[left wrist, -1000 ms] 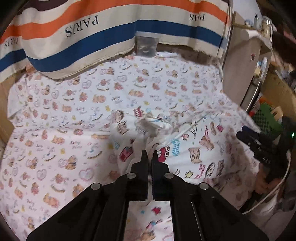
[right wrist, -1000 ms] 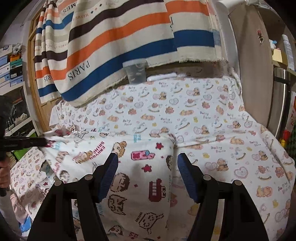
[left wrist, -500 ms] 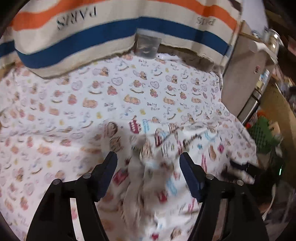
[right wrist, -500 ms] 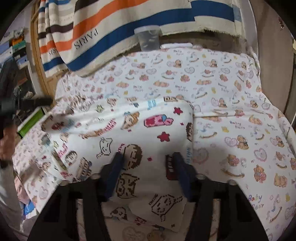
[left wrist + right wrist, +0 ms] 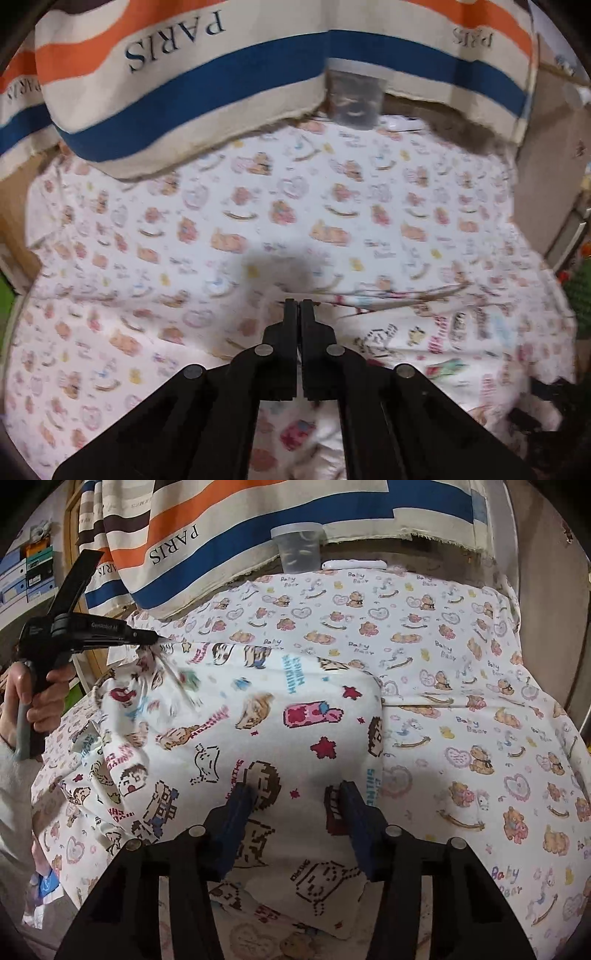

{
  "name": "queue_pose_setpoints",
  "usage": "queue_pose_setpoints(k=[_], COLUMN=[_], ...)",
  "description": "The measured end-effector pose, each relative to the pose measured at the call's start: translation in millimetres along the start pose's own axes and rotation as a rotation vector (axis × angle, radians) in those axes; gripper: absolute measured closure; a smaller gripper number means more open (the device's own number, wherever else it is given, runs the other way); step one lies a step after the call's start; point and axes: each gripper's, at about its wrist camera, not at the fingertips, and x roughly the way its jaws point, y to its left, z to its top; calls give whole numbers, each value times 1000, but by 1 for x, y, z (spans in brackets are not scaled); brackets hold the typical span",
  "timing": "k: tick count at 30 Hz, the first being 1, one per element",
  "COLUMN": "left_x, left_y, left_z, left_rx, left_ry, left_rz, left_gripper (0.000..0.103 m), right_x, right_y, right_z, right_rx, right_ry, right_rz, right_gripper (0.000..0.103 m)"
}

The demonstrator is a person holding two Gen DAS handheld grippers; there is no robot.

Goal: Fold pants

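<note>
A bear-print sheet (image 5: 461, 657) covers the surface beneath both grippers. Ahead of them hangs a striped cloth (image 5: 229, 535) printed "PARIS". White cartoon-print pants (image 5: 266, 716) lie on the sheet under the right gripper (image 5: 295, 797), stretching left to the left gripper (image 5: 157, 639). The left gripper's fingers are pressed together, pinching the pants' far corner. The right gripper's blue pads (image 5: 352, 805) stand apart, resting on the fabric without clamping it. Far ahead, a clear plastic cup (image 5: 298, 548) stands upright; its contents cannot be made out.
</note>
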Motion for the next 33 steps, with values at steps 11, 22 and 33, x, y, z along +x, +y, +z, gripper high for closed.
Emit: queue_pose_setpoints(k=[11, 22, 33], left_x=[-44, -53, -35], left_y=[-15, -17, -33], left_z=[-35, -90, -100], left_rx=[83, 143, 211], left_ry=[-67, 61, 101], left_rz=[-5, -149, -173], left_gripper=[74, 85, 89], right_x=[-39, -35, -32], right_y=[-3, 23, 27], right_z=[15, 11, 14], right_rx=[30, -29, -33], right_ry=[-134, -109, -103], right_rz=[6, 29, 25], right_gripper=[43, 43, 43])
